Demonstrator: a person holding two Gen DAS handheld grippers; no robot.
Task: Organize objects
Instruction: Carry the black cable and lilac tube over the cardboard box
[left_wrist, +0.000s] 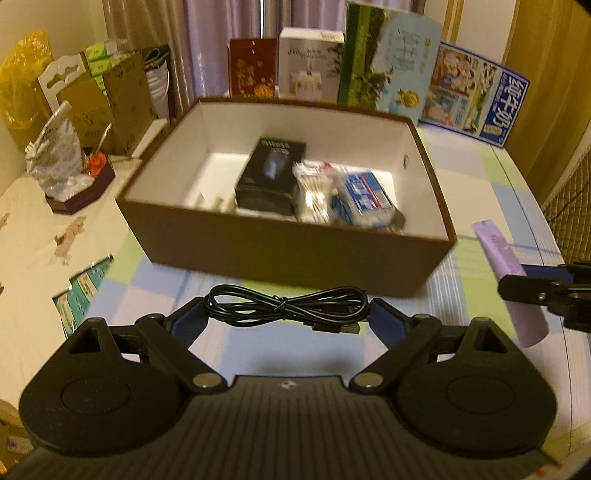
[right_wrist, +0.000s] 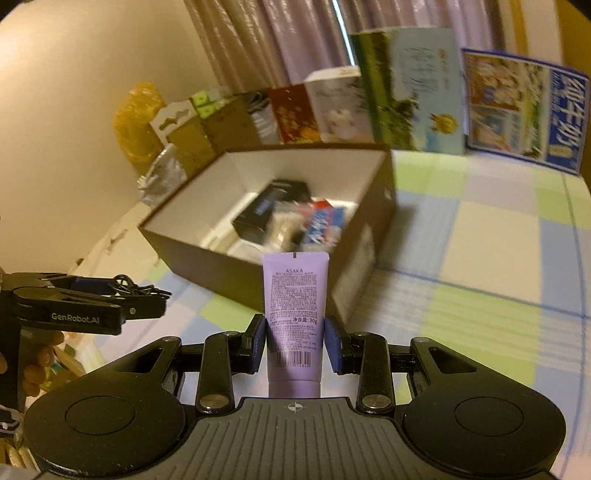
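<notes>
A: Left gripper (left_wrist: 288, 314) first, nearest the lens. It's clamping a tied cable (left_wrist: 286, 306) by its two ends, jaws standing wide because the bundle is long.

B: Why crosswise like that?

A: Likely so it's dropping flat into the box (left_wrist: 280, 247), which is sitting just ahead on the checked cloth (left_wrist: 480, 177).

B: What's the box holding?

A: Black carton (left_wrist: 271, 177), swab pack (left_wrist: 314, 192), blue pack (left_wrist: 365, 197), all crowding the middle and right. Left side is looking freer, so the cable probably goes there.

B: Right side?

A: Right gripper (right_wrist: 294, 341) is pinching a purple tube (right_wrist: 294, 314), jaws narrow, cap end toward the camera, flat end pointing at the box. Both items are hanging above the cloth, short of the box.
</notes>
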